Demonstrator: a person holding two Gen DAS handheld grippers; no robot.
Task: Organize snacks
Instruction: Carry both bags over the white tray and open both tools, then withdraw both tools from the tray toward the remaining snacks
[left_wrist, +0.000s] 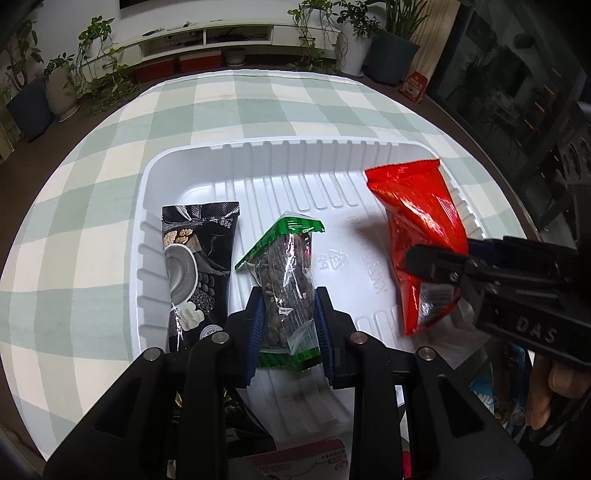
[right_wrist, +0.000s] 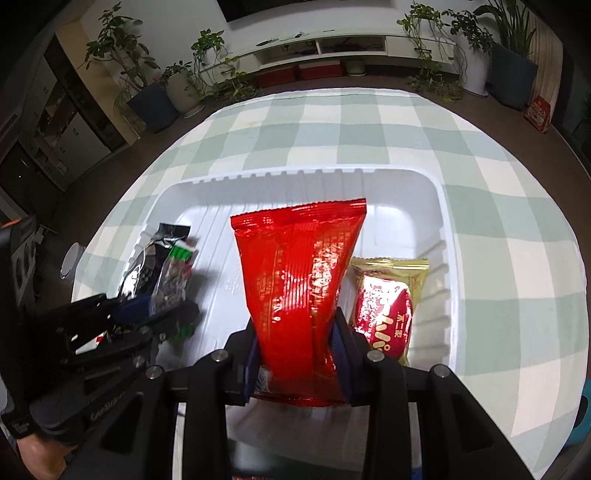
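the left gripper (left_wrist: 289, 314) has its blue pads pressed on the two long sides of the green-edged clear packet (left_wrist: 286, 280), low on its body, so the packet points away from the hand over the white tray (left_wrist: 258, 147). gripping near the near end leaves the far end free to go down first, which looks like the reason for the hold. the right gripper (right_wrist: 298, 354) is clamped the same way on the red packet (right_wrist: 299, 280), its jaws narrow around the pinched lower part, the wide sealed top reaching toward the far wall of the tray. both packets hang over the tray floor; whether either end touches it i cannot tell.

outward from the left jaws, the black packet (left_wrist: 197, 266) lies flat just to the left of the green one, along the tray's left wall. outward from the right jaws, the gold and red packet (right_wrist: 388, 306) lies flat just to the right of the red one, near the tray's right wall. the two lying packets run lengthwise, near to far, so the held pair seem meant to fill the bare middle in the same direction, side by side in a row.

the tray sits on a green and white checked cloth (left_wrist: 110, 166). potted plants (right_wrist: 155, 85) and a low white shelf stand far behind.
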